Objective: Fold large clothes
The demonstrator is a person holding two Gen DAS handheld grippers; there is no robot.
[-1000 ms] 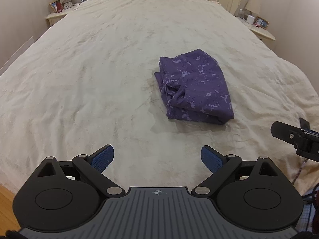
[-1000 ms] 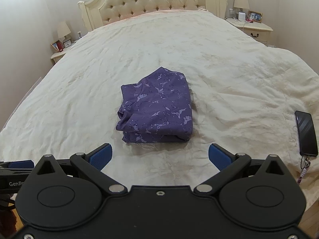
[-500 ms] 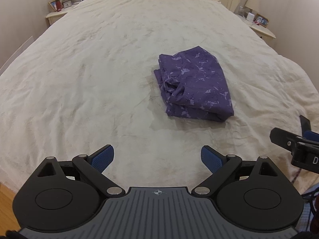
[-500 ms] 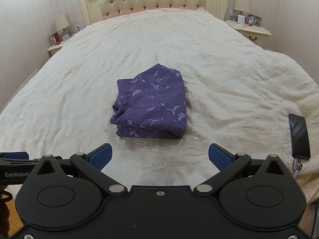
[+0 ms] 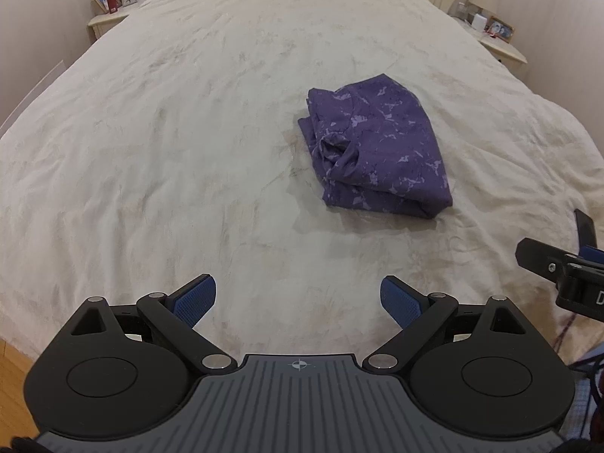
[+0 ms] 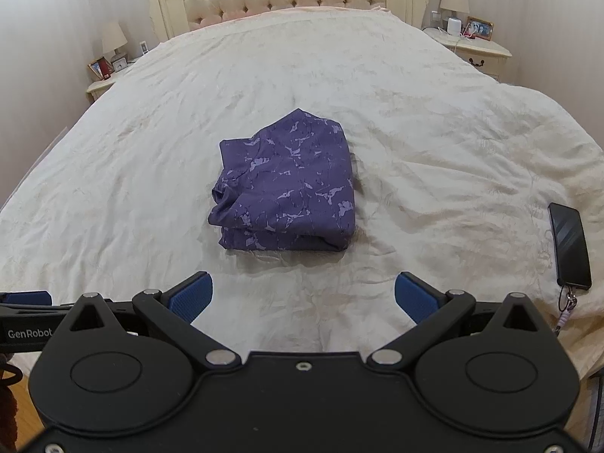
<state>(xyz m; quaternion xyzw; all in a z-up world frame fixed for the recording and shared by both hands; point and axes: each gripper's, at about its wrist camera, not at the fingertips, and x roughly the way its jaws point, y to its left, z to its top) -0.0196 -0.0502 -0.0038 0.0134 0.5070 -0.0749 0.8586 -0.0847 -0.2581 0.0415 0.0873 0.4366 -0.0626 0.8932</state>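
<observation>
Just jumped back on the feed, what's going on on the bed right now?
A person holds a hand-held gripper in each hand over a cream bedspread. The purple patterned garment lies folded into a compact bundle mid-bed, touched by neither. The left hand-held gripper and right hand-held gripper are both open and empty, short of the bundle. A black phone lies near the bed's right edge.

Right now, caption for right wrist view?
Open right gripper hovers before folded purple garment on cream bed; phone alongside.

Dark purple garment (image 6: pixel 288 185) with lilac marbling on cream bedspread (image 6: pixel 434 132); black phone (image 6: pixel 570 249).
</observation>
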